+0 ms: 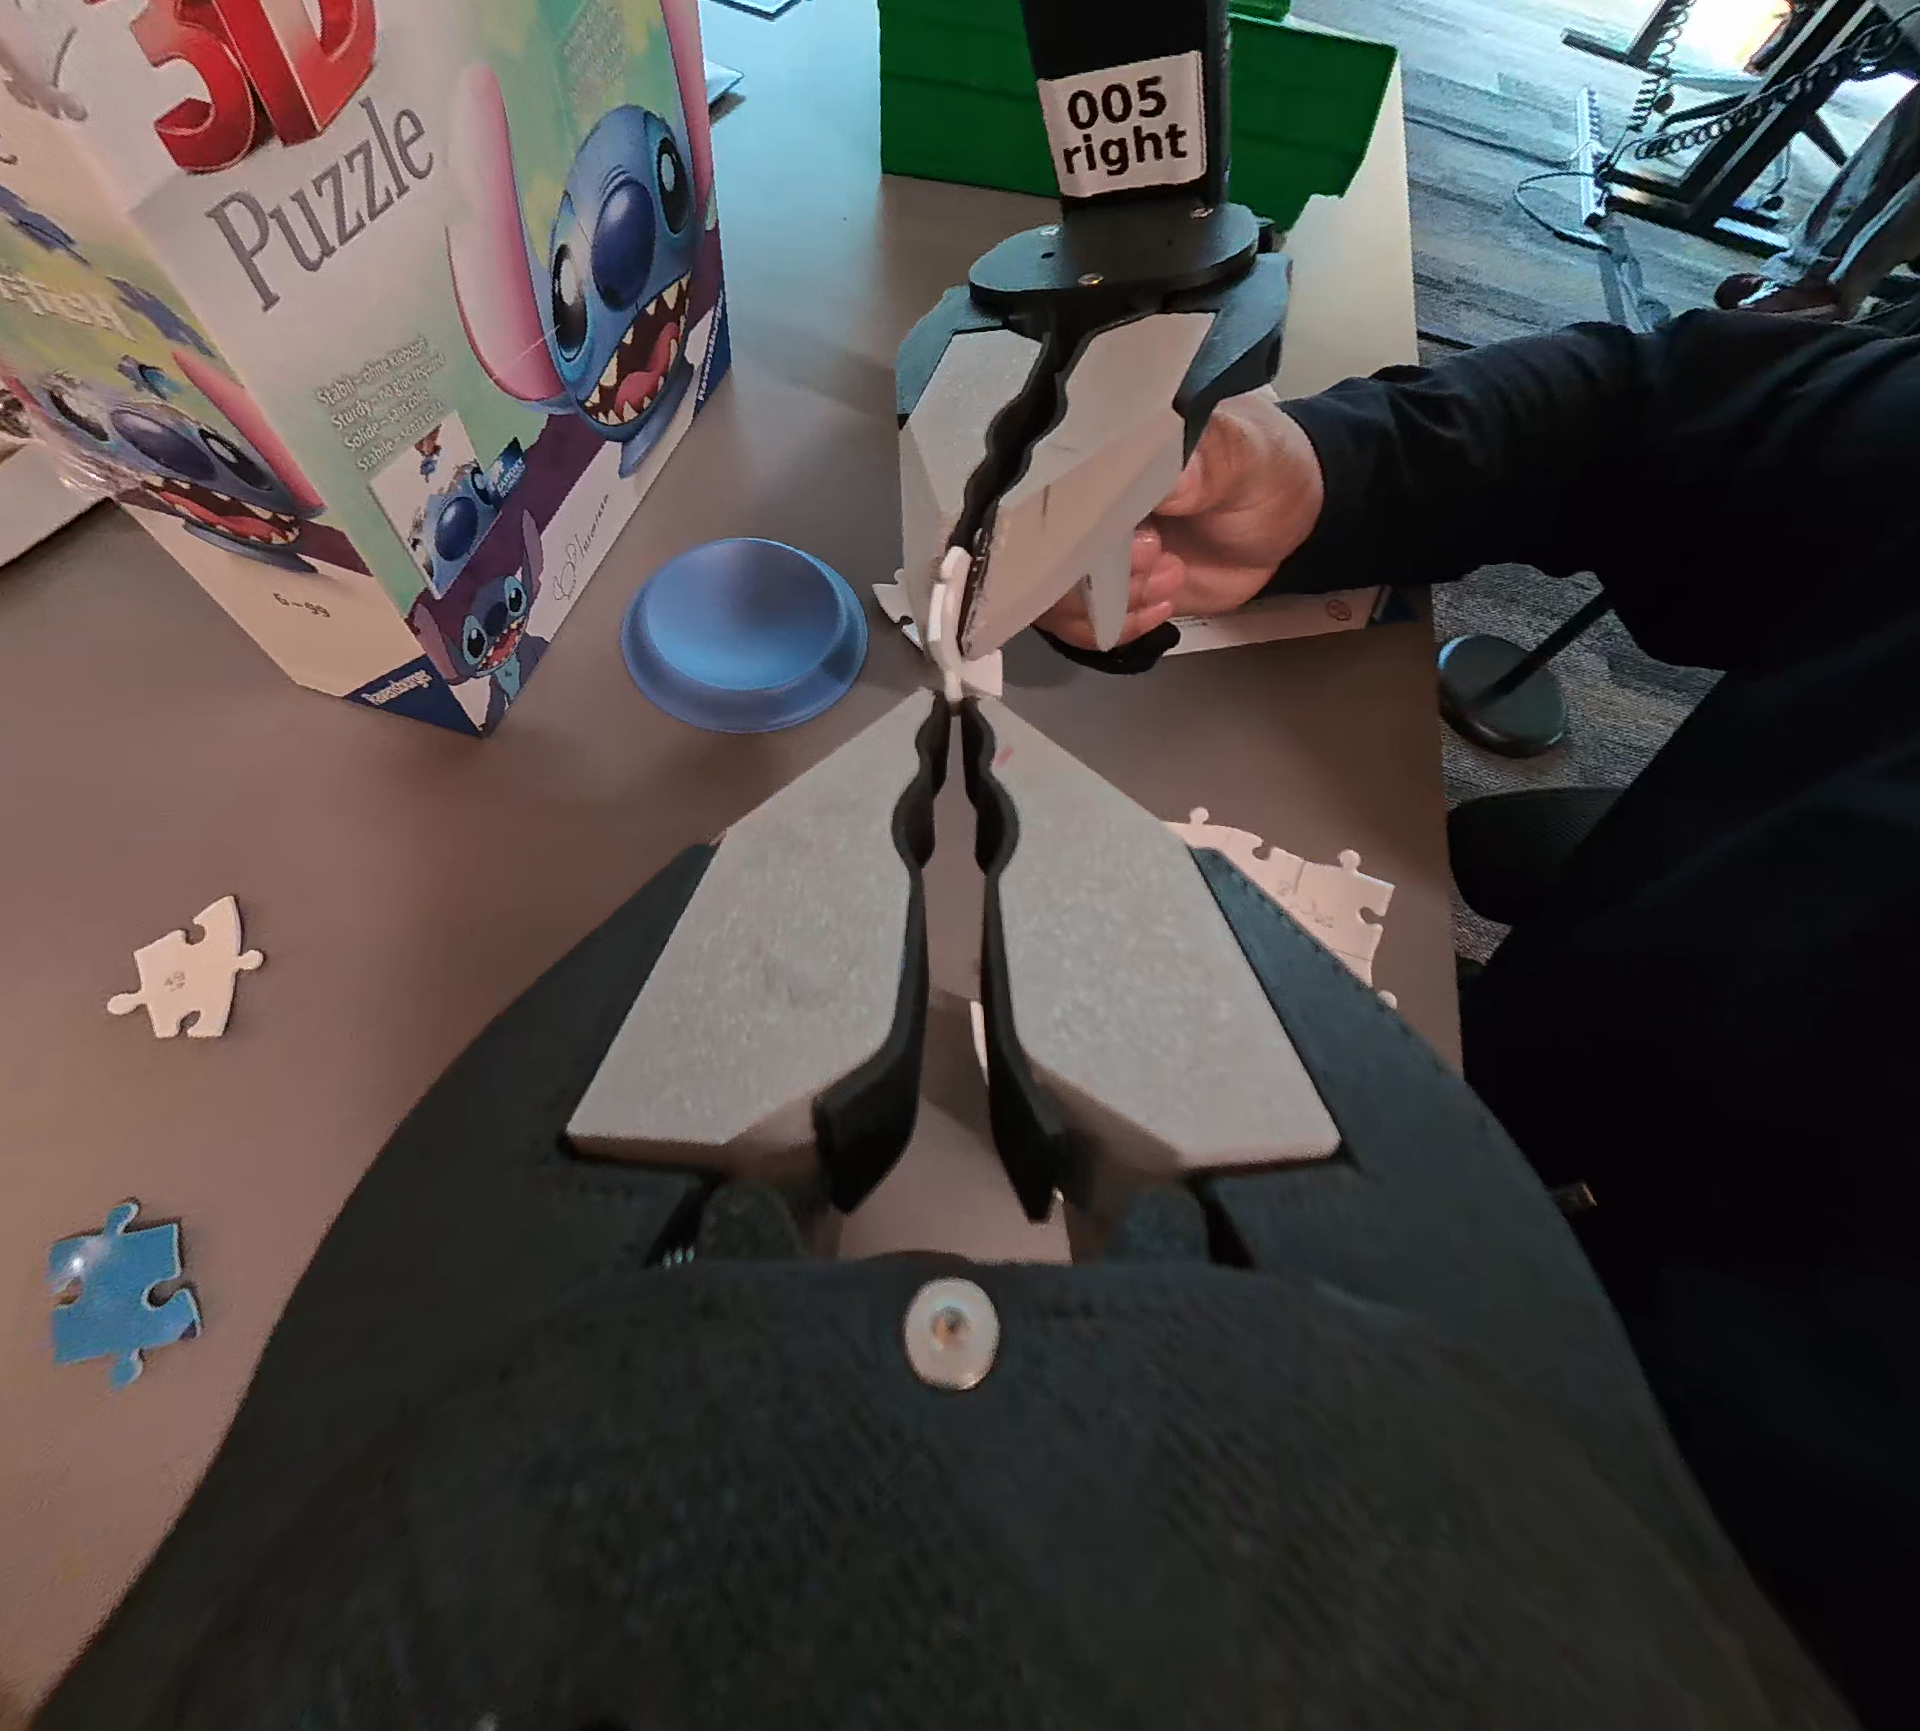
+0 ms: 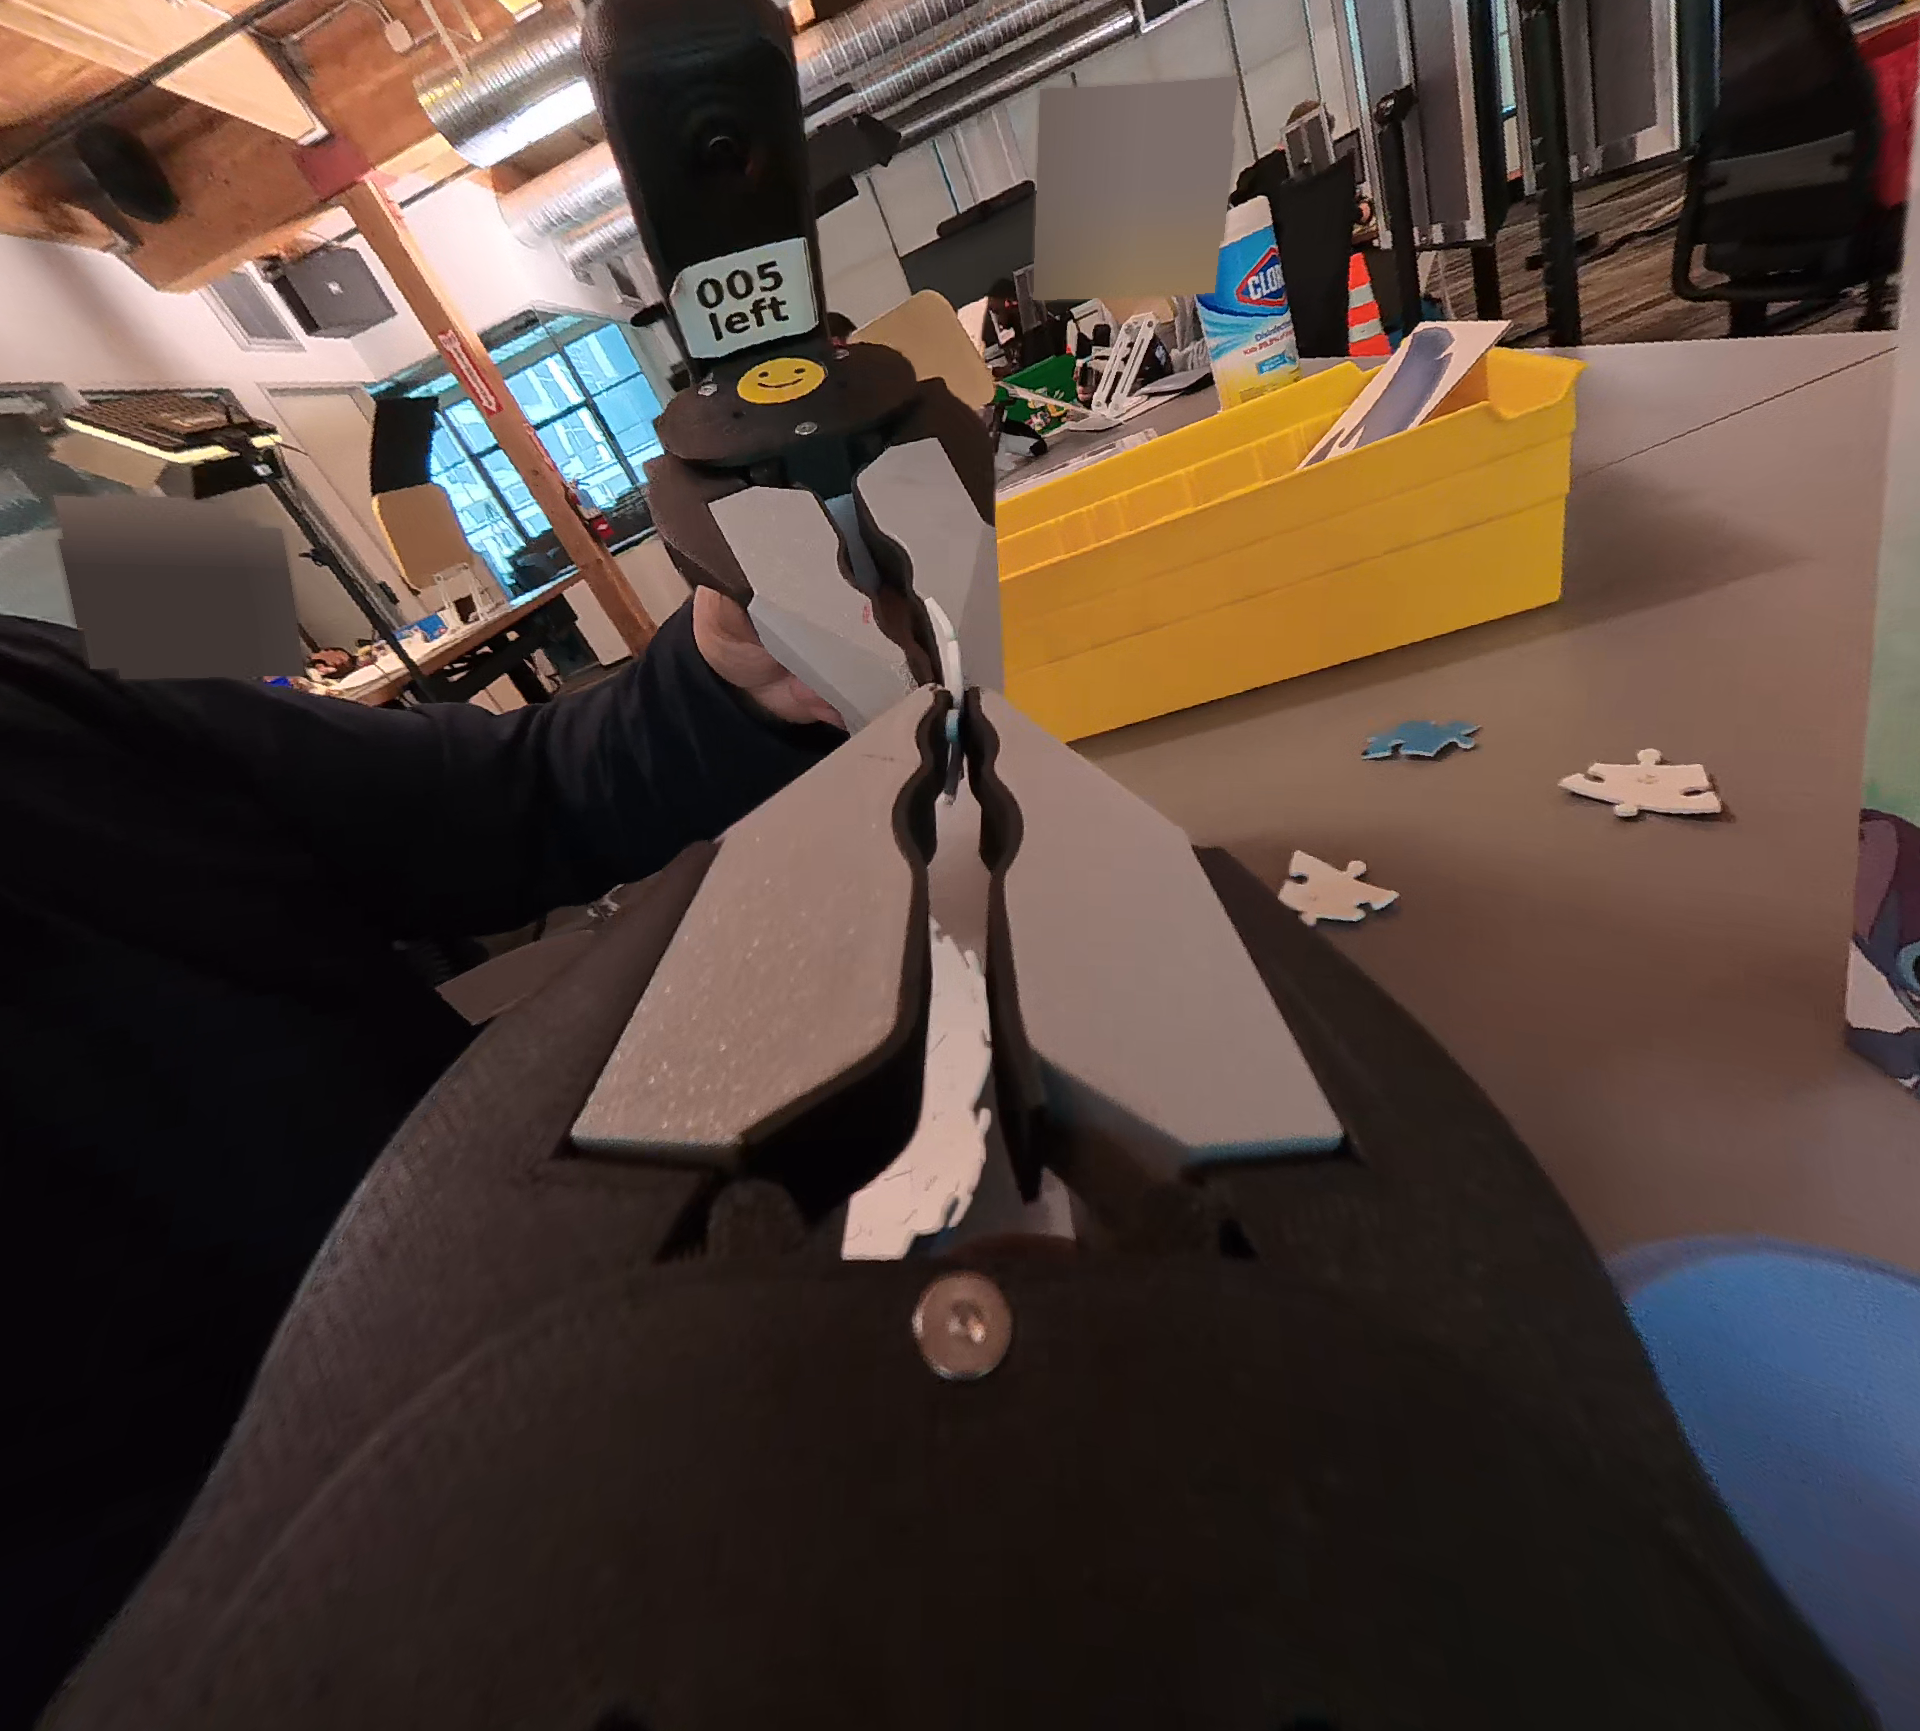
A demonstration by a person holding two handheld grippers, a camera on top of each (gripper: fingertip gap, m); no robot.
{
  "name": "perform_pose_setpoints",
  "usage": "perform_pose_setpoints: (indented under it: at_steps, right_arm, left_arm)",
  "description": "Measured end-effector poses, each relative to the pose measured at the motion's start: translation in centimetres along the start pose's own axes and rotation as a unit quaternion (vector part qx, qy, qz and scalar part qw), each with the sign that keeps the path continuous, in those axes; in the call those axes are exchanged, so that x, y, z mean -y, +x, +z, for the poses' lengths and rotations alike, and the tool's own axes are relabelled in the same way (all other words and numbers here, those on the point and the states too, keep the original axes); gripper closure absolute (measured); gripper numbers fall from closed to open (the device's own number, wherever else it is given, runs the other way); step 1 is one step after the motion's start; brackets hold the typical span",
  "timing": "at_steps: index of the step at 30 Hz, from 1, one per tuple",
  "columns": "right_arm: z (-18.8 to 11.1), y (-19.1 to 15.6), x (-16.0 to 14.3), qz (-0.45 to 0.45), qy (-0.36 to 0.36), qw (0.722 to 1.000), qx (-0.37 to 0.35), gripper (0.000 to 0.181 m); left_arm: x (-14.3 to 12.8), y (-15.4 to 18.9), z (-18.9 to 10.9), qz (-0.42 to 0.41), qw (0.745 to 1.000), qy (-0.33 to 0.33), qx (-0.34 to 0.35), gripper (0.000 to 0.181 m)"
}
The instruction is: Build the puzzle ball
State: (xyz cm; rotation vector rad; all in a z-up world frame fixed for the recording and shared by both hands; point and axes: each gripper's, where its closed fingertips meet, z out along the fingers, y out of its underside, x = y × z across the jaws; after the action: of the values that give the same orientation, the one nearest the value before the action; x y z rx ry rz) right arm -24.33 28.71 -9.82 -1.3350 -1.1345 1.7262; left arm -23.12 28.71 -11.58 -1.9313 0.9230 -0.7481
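At the centre of the left wrist view the two grippers meet tip to tip above the grey table (image 1: 312, 808), each pinching a thin white puzzle piece edge-on so the tabs can be lined up and pressed together. The left gripper (image 1: 948, 715) has its fingers nearly closed, only a narrow slit between the pads, with its piece (image 1: 954, 682) showing just past the tips. The right gripper (image 1: 961, 585), reaching down from the upper middle of the frame, is clamped on the second piece (image 1: 948, 588), which overlaps the first; whether they have locked cannot be told. In the right wrist view a wider white puzzle section (image 2: 951, 1089) lies seen through the gap between that gripper's fingers, low in the frame. The blue stand (image 1: 743, 632) sits centre-left beside the puzzle box (image 1: 343, 247), presumably ready to receive the ball. Loose pieces wait at lower left: one white (image 1: 187, 966), one blue (image 1: 120, 1295). The build looks to be at an early stage.
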Motion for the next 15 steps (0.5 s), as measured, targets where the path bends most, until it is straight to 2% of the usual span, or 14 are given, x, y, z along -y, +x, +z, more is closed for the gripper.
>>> perform_pose_setpoints:
  at_steps: [7,9,15]
  right_arm:
    - [0.2,0.3,-0.5,0.045,-0.009,0.999,0.014,0.181]
    - [0.4,0.3,-0.7,0.054,-0.013,0.998,0.012,0.181]
    - [0.5,0.5,-1.1,0.061,-0.024,0.998,0.012,0.18]
  left_arm:
    - [1.2,-0.1,-1.1,-0.048,0.998,0.046,-0.022,0.174]
    - [0.8,-0.4,-1.1,-0.054,0.997,0.046,-0.02,0.181]
    - [0.2,-0.6,-1.1,-0.064,0.997,0.032,-0.022,0.181]
